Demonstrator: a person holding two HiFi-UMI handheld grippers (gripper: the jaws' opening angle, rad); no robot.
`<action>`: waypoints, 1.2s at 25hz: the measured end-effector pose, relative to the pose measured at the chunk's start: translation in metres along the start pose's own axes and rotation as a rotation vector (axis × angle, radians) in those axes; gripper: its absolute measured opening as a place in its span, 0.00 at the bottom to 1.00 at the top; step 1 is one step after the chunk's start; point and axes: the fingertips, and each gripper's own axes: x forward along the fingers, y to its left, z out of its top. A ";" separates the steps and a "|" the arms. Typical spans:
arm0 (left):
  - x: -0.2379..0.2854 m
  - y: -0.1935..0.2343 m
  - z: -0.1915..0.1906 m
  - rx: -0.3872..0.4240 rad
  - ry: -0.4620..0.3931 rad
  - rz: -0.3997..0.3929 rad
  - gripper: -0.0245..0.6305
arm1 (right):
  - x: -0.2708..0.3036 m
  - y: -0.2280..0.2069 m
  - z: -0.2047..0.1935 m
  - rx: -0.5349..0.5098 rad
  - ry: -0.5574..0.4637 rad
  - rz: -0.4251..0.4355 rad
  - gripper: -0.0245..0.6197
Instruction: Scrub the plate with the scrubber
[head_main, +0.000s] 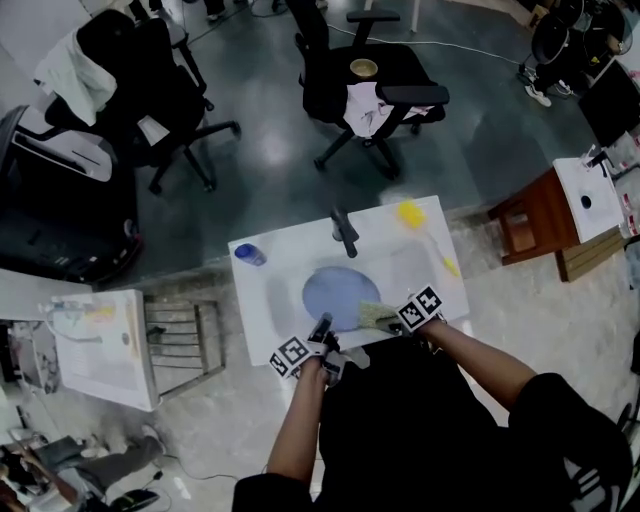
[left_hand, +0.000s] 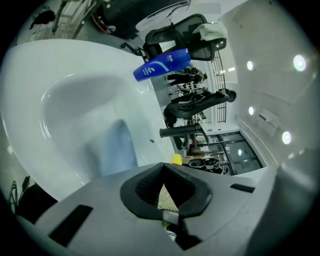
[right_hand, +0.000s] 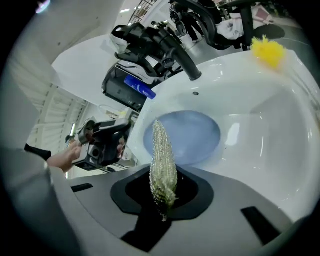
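The right hand-held gripper (head_main: 392, 319) is clamped on the scrubber (head_main: 375, 316). The scrubber's free end reaches over the near right rim of the blue plate (head_main: 335, 293), I'd guess to lay a broad face on it. The plate lies flat in the basin of the white worktop (head_main: 275, 255). The left hand-held gripper (head_main: 321, 326) has its jaws closed and waits by the plate's near rim, likely to steady it. A blue bottle (head_main: 249, 254) sits far left, a yellow brush (head_main: 411, 213) far right, and office chairs (head_main: 370, 80) stand on the grey floor beyond.

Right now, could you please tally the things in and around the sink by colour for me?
Blue: 2, the plate and the bottle
Yellow: 1, the brush
Greenish: 1, the scrubber
Black: 1, the faucet
Total: 5
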 end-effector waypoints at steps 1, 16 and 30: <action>0.004 0.002 0.001 -0.007 0.004 0.007 0.04 | 0.004 -0.003 -0.003 0.003 0.012 0.001 0.14; -0.047 0.005 0.012 0.143 -0.038 0.031 0.04 | -0.015 0.023 0.003 -0.084 -0.172 -0.039 0.14; -0.173 -0.045 -0.086 0.610 -0.164 0.055 0.04 | -0.163 0.087 -0.100 -0.034 -0.736 -0.313 0.14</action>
